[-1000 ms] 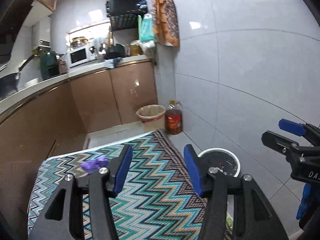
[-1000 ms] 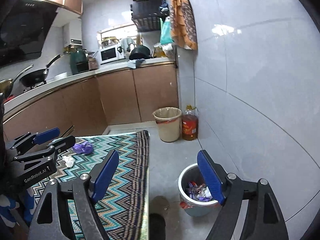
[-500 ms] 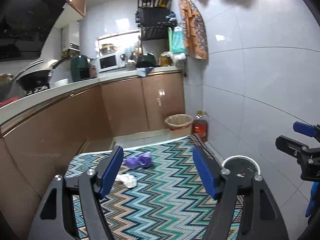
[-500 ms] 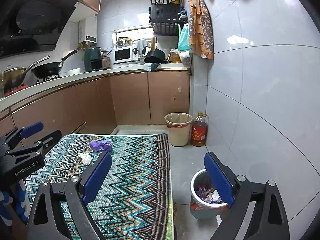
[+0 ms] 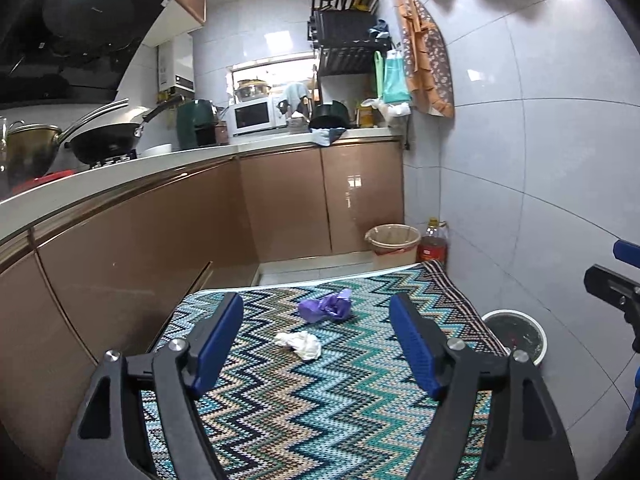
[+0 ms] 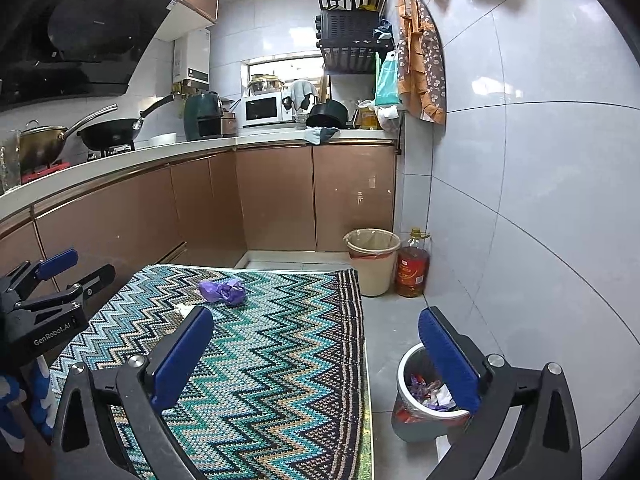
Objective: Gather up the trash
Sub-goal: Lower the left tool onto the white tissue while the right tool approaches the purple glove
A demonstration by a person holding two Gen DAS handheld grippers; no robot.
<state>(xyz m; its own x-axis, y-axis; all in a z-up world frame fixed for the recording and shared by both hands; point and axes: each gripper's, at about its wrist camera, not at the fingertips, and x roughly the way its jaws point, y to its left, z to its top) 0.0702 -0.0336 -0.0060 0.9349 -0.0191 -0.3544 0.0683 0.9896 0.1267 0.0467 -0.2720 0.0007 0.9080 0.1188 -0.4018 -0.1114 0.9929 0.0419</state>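
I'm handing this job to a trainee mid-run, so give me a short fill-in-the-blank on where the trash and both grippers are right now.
1. The white tissue and the ____ wrapper lie on the zigzag cloth.
2. The left gripper is ____ and holds nothing.
3. The small bin on the floor beside the cloth already holds ____.
4. The right gripper is open and holds ____.

Missing words: purple; open; trash; nothing

Woven zigzag cloth (image 5: 320,400), glossy wall tiles (image 5: 540,168), crumpled purple plastic (image 5: 326,309).
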